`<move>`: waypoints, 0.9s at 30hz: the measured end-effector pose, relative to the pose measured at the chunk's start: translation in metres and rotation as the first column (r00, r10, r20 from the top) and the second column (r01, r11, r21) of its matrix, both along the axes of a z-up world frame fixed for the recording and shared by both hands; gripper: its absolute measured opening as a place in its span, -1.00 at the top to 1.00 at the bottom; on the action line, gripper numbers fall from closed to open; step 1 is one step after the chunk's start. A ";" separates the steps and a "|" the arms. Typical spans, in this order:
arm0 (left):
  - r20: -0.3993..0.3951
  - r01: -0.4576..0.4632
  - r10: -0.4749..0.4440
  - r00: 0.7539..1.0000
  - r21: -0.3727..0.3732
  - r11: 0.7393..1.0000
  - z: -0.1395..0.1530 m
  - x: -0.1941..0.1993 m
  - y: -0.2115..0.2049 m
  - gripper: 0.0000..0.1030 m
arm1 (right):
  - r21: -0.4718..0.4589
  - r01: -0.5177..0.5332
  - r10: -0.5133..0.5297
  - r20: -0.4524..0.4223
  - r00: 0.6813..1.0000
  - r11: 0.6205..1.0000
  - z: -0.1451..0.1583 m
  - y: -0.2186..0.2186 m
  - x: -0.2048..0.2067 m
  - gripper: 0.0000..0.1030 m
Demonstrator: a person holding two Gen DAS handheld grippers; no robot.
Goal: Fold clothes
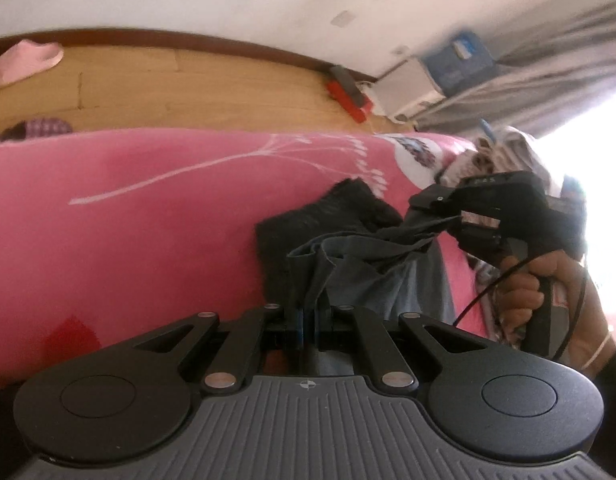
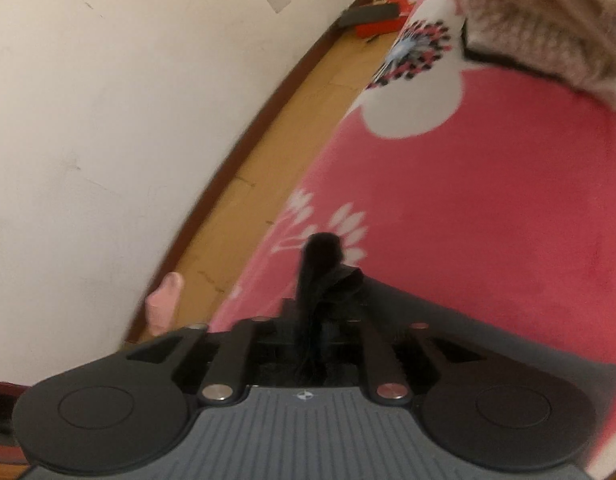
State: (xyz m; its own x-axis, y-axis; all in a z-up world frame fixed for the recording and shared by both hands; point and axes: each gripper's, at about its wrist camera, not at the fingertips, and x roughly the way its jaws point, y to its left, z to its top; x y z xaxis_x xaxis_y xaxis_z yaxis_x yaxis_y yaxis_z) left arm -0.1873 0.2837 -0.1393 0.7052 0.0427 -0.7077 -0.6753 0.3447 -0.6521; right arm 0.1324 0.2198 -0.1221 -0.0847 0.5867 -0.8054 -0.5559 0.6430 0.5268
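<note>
Pink bedspread [image 1: 147, 220], L tongs [image 1: 308, 312] pinching garment [image 1: 360, 264]

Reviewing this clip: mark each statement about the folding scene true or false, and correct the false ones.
1. The left gripper is clamped on grey-blue cloth. True.
2. The garment lies on a green blanket. False: the pink floral blanket is under it.
3. The floor beside the bed is wooden. True.
4. A pink slipper sits on the bed. False: it lies on the floor near the wall.
5. A red object lies on the floor by the baseboard. True.
6. The right gripper has nothing between its fingers. False: dark cloth sits between them.
</note>
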 end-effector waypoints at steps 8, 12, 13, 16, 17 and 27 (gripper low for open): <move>-0.035 -0.089 0.087 0.996 -0.073 0.993 -0.014 -0.017 0.020 0.43 | 0.272 0.189 -0.152 -0.151 0.977 0.944 0.016 -0.064 0.026 0.08; -0.044 -0.109 0.108 0.993 -0.014 0.994 -0.001 -0.020 0.023 0.32 | 0.324 0.178 -0.180 -0.024 0.983 0.929 0.054 -0.131 0.030 0.08; -0.044 -0.114 0.115 0.992 0.014 0.993 0.004 -0.021 0.023 0.31 | 0.334 0.176 -0.191 0.014 0.981 0.926 0.064 -0.152 0.028 0.09; -0.041 -0.103 0.110 0.993 0.133 0.986 0.023 -0.014 0.021 0.28 | 0.315 0.161 -0.211 0.132 0.968 0.935 0.084 -0.202 0.016 0.24; -0.039 -0.052 0.061 0.997 0.187 0.981 0.029 -0.004 0.018 0.28 | 0.290 0.158 -0.214 0.172 0.962 0.944 0.088 -0.216 0.010 0.25; -0.248 0.599 -0.565 0.787 0.526 0.604 0.020 0.137 -0.028 0.13 | 0.109 0.053 -0.095 0.429 0.898 0.993 0.080 -0.284 -0.072 0.46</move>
